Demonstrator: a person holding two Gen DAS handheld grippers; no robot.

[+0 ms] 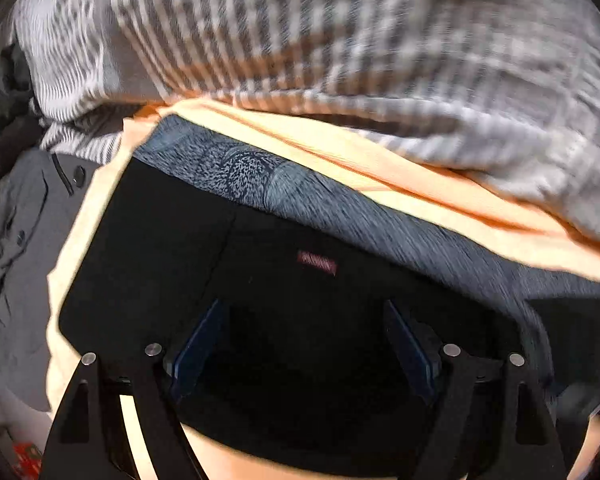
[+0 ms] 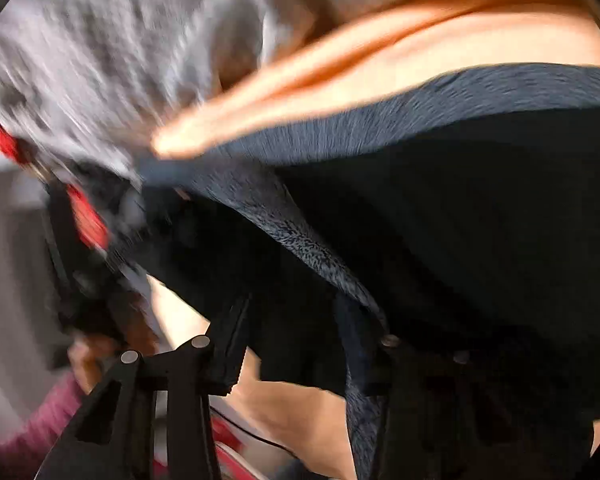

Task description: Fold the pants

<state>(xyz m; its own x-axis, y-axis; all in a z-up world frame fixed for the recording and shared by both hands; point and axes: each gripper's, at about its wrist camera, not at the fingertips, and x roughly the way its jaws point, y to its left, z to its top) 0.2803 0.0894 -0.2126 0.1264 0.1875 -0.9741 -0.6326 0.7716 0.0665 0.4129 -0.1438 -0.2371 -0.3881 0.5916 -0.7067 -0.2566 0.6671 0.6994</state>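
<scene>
Black pants (image 1: 188,248) with a heathered blue-grey waistband (image 1: 260,176) and a small red label (image 1: 317,263) lie folded on a peach cloth (image 1: 440,204). My left gripper (image 1: 304,346) hangs straight over them, jaws wide open, with only the flat black cloth below. In the blurred right wrist view the pants (image 2: 480,220) fill the right side, their waistband (image 2: 300,236) running down to my right gripper (image 2: 296,340). Its fingers (image 2: 234,344) stand apart with a fold of black cloth between them, not pinched.
A grey-and-white striped blanket (image 1: 340,40) is bunched behind the pants. A grey buttoned garment (image 1: 24,240) lies at the left. In the right wrist view, a blurred red-and-black object (image 2: 84,216) and a hand with a maroon sleeve (image 2: 48,420) sit at the left.
</scene>
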